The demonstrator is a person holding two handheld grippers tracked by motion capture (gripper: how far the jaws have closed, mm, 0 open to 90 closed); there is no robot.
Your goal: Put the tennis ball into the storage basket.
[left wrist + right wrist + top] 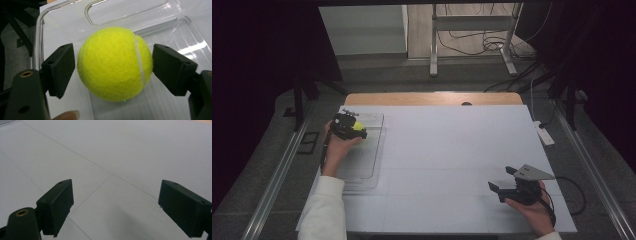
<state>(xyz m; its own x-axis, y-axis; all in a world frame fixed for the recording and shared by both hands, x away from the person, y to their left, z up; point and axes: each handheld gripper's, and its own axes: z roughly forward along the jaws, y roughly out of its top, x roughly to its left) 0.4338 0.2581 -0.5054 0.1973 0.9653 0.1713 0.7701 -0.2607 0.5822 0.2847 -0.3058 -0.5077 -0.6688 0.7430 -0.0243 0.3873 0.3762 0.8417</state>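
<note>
Since the tennis ball [115, 63] sits between the left gripper [113, 67] pads over the clear tray [40, 37] – a slight gap visible on each side – the jaws should be widened fully before withdrawal, while the right gripper [113, 207] is kept wide open and empty above the desk [452, 150].

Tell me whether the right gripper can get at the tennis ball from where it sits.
Probably not without a long reach: the right gripper rests open at the near right of the table, while the tennis ball sits between the left gripper's pads over the clear tray far left.
</note>
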